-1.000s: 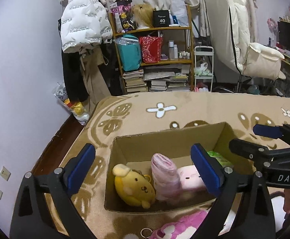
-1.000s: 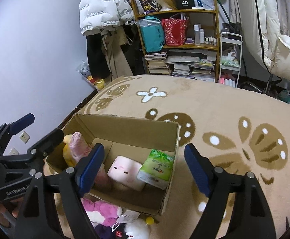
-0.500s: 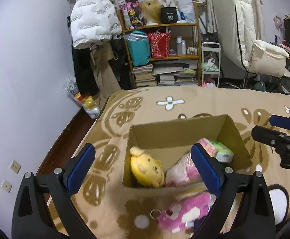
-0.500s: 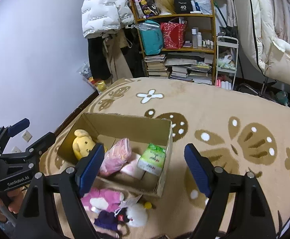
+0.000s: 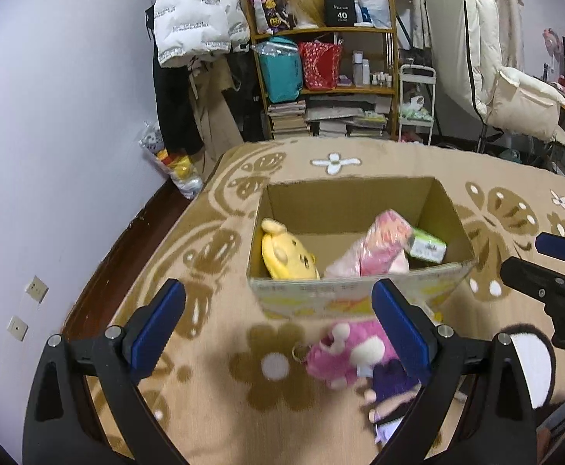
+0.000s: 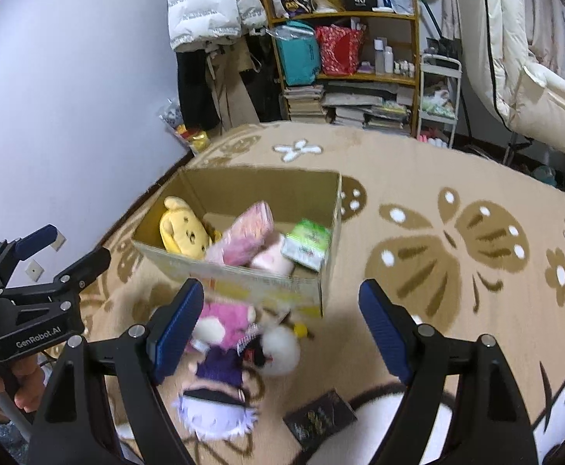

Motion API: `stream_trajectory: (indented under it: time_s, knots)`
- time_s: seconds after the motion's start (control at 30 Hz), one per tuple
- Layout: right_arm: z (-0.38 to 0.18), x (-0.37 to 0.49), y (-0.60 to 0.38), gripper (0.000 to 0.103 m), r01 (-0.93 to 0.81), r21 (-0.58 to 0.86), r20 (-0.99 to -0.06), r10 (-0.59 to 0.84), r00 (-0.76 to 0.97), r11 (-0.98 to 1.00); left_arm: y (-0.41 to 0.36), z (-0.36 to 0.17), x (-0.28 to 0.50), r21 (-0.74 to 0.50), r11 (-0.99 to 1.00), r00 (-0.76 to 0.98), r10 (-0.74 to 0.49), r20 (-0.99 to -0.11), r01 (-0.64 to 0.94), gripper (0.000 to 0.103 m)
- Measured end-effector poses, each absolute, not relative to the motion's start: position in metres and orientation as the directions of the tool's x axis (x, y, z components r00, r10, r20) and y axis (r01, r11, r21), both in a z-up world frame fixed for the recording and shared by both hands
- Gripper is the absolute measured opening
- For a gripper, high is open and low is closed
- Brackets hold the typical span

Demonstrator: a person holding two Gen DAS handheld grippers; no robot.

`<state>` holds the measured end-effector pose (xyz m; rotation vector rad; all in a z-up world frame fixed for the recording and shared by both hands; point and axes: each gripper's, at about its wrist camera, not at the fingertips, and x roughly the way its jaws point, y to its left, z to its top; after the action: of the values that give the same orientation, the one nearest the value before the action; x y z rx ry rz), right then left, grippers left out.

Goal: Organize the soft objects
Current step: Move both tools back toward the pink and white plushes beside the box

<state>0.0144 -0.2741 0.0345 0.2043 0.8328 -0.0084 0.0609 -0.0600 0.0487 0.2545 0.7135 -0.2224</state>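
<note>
Toys point(image 6: 220, 321) are lying on the rug point(image 6: 418, 201) against the box's point(image 5: 356, 302) near wall — awaiting pickup, I judge (both grippers point(image 5: 278, 325) point(image 6: 282, 319) are gaping, empty).

Ahead of me a tan rug point(image 5: 321, 155) with brown butterflies and white flowers covers the dark wood floor point(image 5: 135, 228). The pale lilac wall point(image 5: 49, 116) on my left carries two sockets (low down). Far off stands a crowded wooden shelf point(image 5: 329, 31); a white puffer jacket point(image 5: 193, 11) hangs beside it.
</note>
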Motion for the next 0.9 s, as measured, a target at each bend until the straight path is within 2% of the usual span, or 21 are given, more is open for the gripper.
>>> stream_trajectory:
  time_s: [0.3,0.9]
  knots:
    - [0.008,-0.009,-0.273,0.086,0.139,0.208,-0.775,0.077,0.627,0.968,-0.049,0.026,0.031,0.113,0.951,0.692,-0.123,-0.711,0.286,0.096]
    - [-0.062,-0.007,-0.291,0.086,0.296,0.248,-0.892,0.098,0.441,0.922,-0.068,-0.021,0.013,0.142,0.929,0.631,-0.114,-0.767,0.341,0.096]
